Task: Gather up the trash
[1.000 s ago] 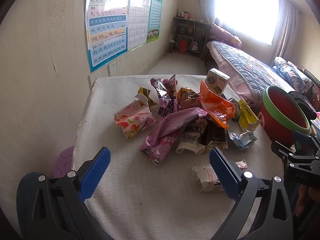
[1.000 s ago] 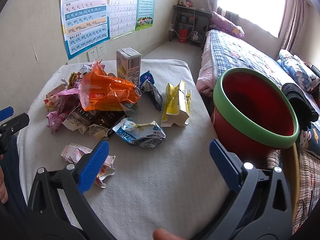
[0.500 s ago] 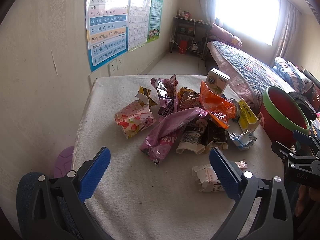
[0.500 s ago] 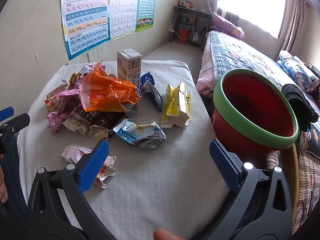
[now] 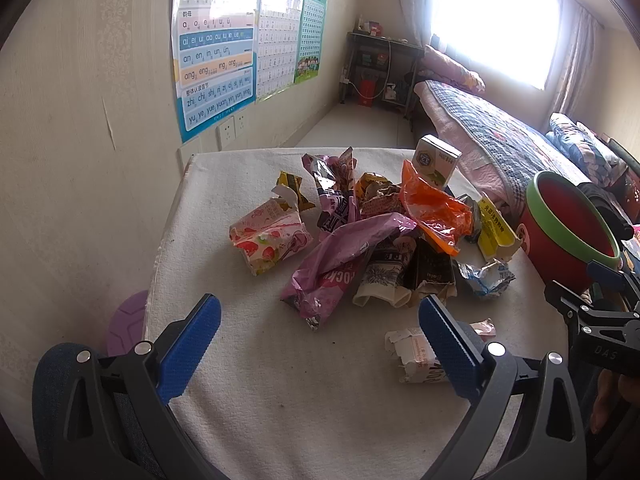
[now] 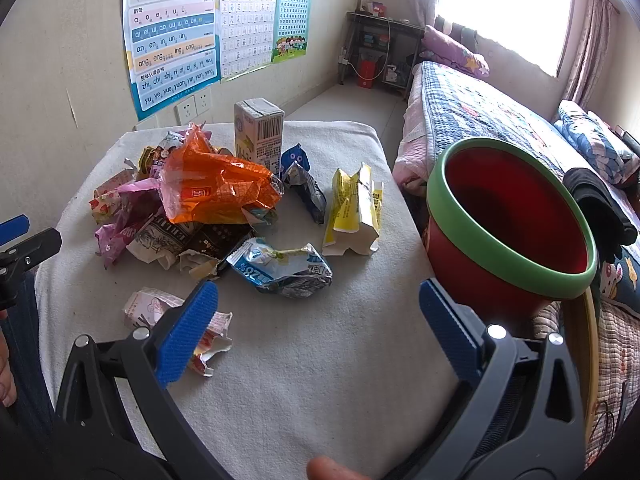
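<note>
Letter charts [image 5: 216,48] hung on the cream wall [image 5: 80,120], with sockets [image 5: 232,131] just below them. A bed [image 6: 480,108] under a patterned quilt ran along the far side beneath a bright window [image 5: 496,16] with curtains [image 6: 592,40]. A purple pillow [image 6: 456,50] lay at its head. A dark shelf [image 5: 380,68] stood in the corner, a red box [image 5: 366,89] on its lower level. A purple disc [image 5: 128,320] lay on the floor by the wall.
</note>
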Demonstrator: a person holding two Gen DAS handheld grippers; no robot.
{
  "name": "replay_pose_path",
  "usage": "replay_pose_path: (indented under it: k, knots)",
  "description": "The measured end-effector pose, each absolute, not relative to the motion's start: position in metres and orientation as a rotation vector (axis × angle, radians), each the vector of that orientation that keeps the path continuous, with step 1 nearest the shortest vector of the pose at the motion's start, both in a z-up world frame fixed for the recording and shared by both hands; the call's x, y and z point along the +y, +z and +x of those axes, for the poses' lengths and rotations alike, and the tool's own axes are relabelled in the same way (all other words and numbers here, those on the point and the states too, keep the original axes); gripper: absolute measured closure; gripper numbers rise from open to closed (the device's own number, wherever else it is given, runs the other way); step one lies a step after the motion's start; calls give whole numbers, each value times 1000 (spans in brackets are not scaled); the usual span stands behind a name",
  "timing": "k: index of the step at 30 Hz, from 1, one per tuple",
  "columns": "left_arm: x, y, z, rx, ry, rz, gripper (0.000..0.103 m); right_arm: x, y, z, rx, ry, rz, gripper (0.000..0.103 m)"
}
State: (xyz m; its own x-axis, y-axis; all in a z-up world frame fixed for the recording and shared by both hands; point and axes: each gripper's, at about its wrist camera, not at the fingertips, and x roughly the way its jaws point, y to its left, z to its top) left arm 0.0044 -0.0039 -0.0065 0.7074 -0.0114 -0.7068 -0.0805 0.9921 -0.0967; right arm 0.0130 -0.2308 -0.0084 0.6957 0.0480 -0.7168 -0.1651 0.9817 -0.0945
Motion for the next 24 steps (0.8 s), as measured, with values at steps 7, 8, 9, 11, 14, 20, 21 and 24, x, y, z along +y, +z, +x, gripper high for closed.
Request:
replay_pose_path:
  k: [7,8,9,11,14,20,21,24]
  knots:
    - [-4,-6,4,785,38,-124,8,-231,-9,13,797,121,-157,4]
    - [-4,-7,5,786,38,-125,8,-231,-9,13,797,121,-157,4]
    - [-4,-6,5,786,38,-124,8,-230,-9,13,798,121,-157,4]
    - [-4,-8,4,788,38,-127,8,-230,-9,13,799,122,-157,4]
    - [-4,-9,4,789,38,-127,8,-230,-9,13,801,122,-157,4]
    - [-2,-11,3,796,38,-133,8,-231,-10,13,805,124,-156,4]
    - [-2,-11,3,796,38,-132,8,-231,-10,13,806,124,-156,4]
    - [-2,-11,3,795,38,-132,8,-231,-10,14,807,125,-156,4]
